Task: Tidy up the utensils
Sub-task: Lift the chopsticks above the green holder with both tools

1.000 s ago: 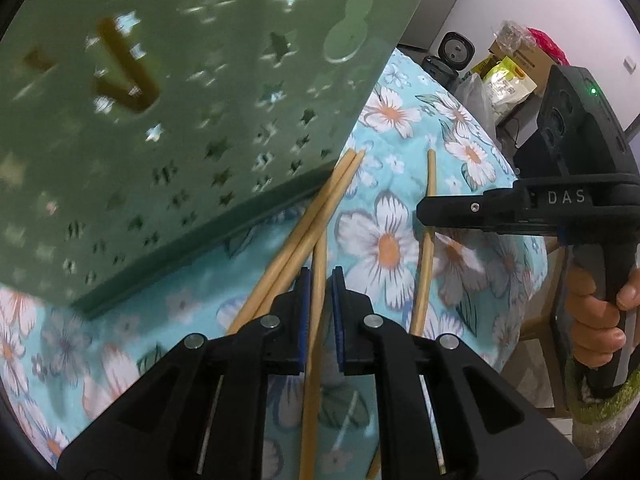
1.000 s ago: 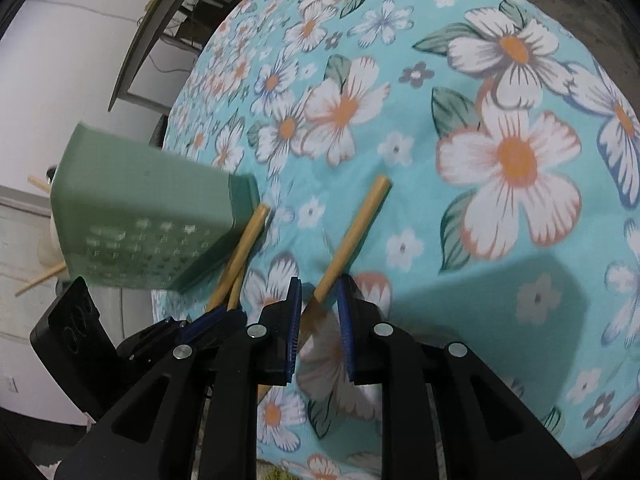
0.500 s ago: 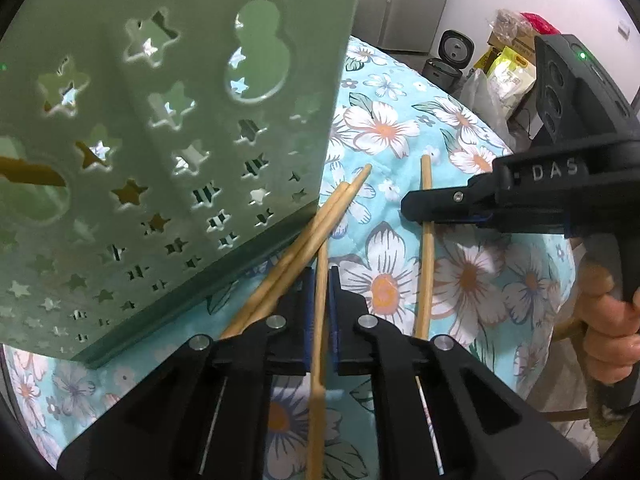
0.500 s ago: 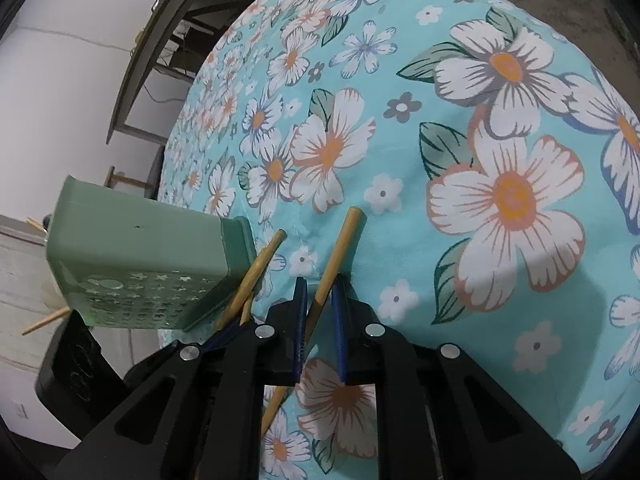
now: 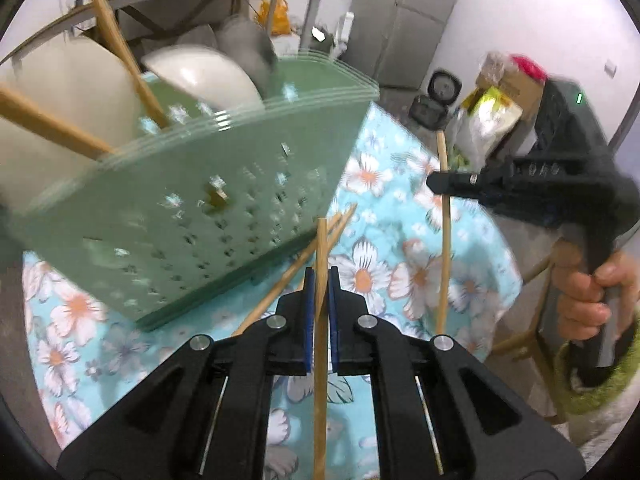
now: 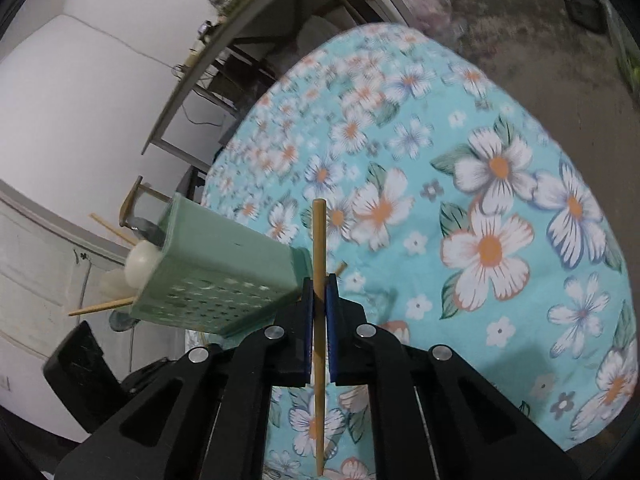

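My left gripper [image 5: 319, 280] is shut on a wooden chopstick [image 5: 321, 240] that stands up between its blue pads, clear of the cloth. Just behind it is a green perforated utensil holder [image 5: 200, 184] holding white spoons [image 5: 200, 76] and chopsticks [image 5: 120, 48]. Two more chopsticks [image 5: 296, 272] lie on the cloth against its base. To the right, my right gripper [image 5: 440, 182] carries another chopstick [image 5: 444, 240]. In the right wrist view the right gripper [image 6: 319, 292] has its jaws closing tight on that raised chopstick [image 6: 319, 240], with the holder [image 6: 216, 280] to its left.
The floral tablecloth [image 6: 480, 240] covers a rounded table whose edge drops off on the right. A rice cooker [image 5: 436, 100] and bags [image 5: 492, 112] sit on the floor beyond. A hand [image 5: 588, 300] grips the right tool. A long shelf [image 6: 248, 32] runs along the wall.
Both grippers have risen, each lifting its chopstick off the cloth. The right jaws have closed in on their stick. The holder's open top has come into the left wrist view.
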